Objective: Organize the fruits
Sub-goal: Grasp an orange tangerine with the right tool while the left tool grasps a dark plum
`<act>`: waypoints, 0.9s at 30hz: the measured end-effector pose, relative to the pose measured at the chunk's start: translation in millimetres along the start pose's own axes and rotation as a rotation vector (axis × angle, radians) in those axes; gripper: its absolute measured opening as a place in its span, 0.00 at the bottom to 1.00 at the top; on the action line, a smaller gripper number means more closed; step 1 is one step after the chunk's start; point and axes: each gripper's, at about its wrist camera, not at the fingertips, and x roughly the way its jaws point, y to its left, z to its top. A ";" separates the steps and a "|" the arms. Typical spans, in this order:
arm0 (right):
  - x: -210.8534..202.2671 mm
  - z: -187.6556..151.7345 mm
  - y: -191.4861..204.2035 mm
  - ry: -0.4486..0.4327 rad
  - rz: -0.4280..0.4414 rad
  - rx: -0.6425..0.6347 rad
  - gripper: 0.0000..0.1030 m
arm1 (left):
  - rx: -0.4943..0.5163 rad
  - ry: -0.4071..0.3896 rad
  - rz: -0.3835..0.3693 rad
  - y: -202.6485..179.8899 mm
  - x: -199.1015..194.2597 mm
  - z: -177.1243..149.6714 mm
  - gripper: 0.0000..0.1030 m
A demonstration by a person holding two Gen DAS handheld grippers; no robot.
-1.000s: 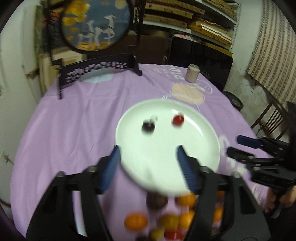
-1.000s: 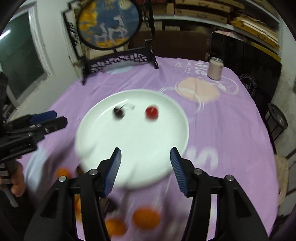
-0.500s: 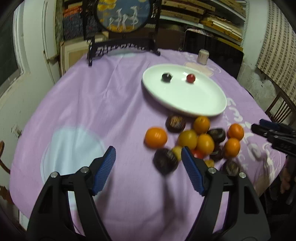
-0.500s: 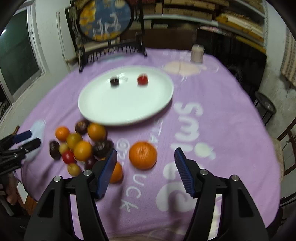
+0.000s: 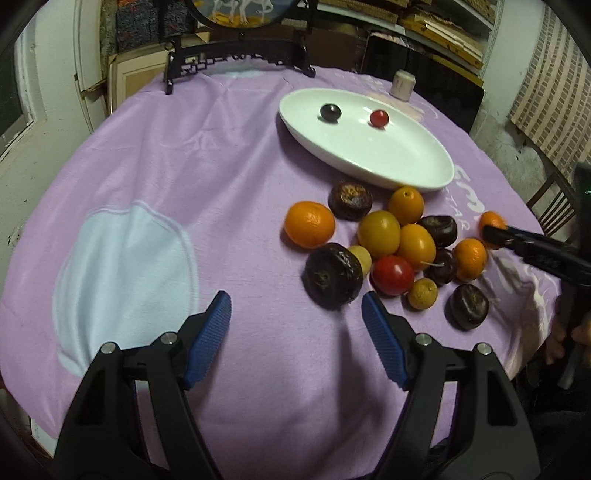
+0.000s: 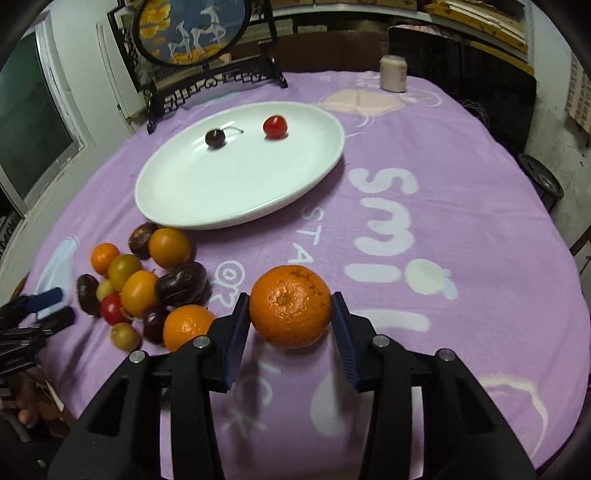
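A white plate (image 5: 369, 155) holds a dark cherry (image 5: 330, 112) and a red cherry tomato (image 5: 379, 118); it also shows in the right wrist view (image 6: 236, 192). In front of it lies a pile of fruit (image 5: 391, 240) of oranges, dark passion fruits and small tomatoes. My left gripper (image 5: 296, 321) is open and empty, just before a dark fruit (image 5: 332, 275). My right gripper (image 6: 290, 317) is open with its jaws on both sides of a large orange (image 6: 290, 304) that rests on the cloth, close to its sides.
A purple cloth (image 6: 424, 177) with white lettering covers the round table. At the back stand a black ornamental stand with a round picture (image 6: 192, 29) and a small can (image 6: 392, 72). Chairs and shelves lie beyond the table's edge.
Both grippers have pulled back from over the plate and dropped towards the near fruit. The right gripper has come around the large orange; the left has neared the dark fruit.
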 end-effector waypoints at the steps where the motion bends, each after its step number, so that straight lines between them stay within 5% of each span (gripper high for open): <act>1: -6.8 -1.9 -1.4 -0.008 -0.006 0.003 0.43 | 0.002 0.007 -0.001 -1.0 3.8 0.0 0.72; 6: -14.8 -5.3 -6.2 -0.004 0.022 0.028 0.43 | 0.032 0.011 -0.008 -10.6 23.6 4.7 0.59; 7: -14.2 -6.0 -5.9 -0.001 0.026 0.031 0.43 | 0.036 0.004 -0.017 -12.2 24.9 6.3 0.54; 8: -13.6 -6.2 -4.7 0.001 0.026 0.030 0.43 | 0.037 0.000 -0.053 -13.5 26.3 8.4 0.37; 9: -13.0 -6.8 -3.2 0.004 0.029 0.027 0.43 | 0.036 0.004 -0.081 -14.3 27.5 9.6 0.35; 19: -21.4 -5.7 18.1 -0.016 0.062 -0.024 0.43 | 0.068 -0.074 -0.107 -25.5 -5.3 8.8 0.35; 27: -16.1 14.5 31.1 -0.029 0.084 -0.067 0.43 | 0.110 -0.069 -0.135 -41.9 -3.6 42.6 0.35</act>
